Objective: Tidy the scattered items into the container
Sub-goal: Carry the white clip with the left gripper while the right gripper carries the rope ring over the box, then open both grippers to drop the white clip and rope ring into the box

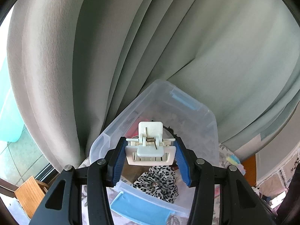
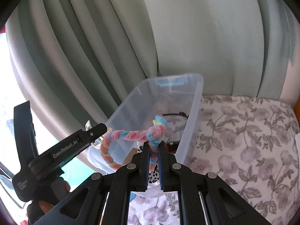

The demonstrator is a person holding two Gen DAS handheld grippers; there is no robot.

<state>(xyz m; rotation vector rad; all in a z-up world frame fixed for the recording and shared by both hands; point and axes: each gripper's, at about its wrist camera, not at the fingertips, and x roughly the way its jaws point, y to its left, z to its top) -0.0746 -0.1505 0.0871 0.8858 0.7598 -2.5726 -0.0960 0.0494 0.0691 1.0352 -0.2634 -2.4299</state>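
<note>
My left gripper [image 1: 150, 146] is shut on a white hair claw clip [image 1: 150, 148] and holds it above the clear plastic container [image 1: 112, 129]. A leopard-print scrunchie [image 1: 159, 181], a black hairband [image 1: 171, 130] and something red lie inside. My right gripper [image 2: 153, 146] is shut on a pink, blue and yellow twisted fuzzy hair tie [image 2: 129, 136] and holds it over the near rim of the container [image 2: 195, 103]. The left gripper [image 2: 93, 131] shows at the left of the right wrist view, beside the container.
The container stands on a floral cloth [image 2: 243, 140] against grey curtains [image 1: 131, 46]. Its blue latch [image 1: 138, 208] hangs at the near end. A wooden piece [image 1: 30, 193] and a window lie at the left. A pastel item [image 1: 234, 159] lies right of the container.
</note>
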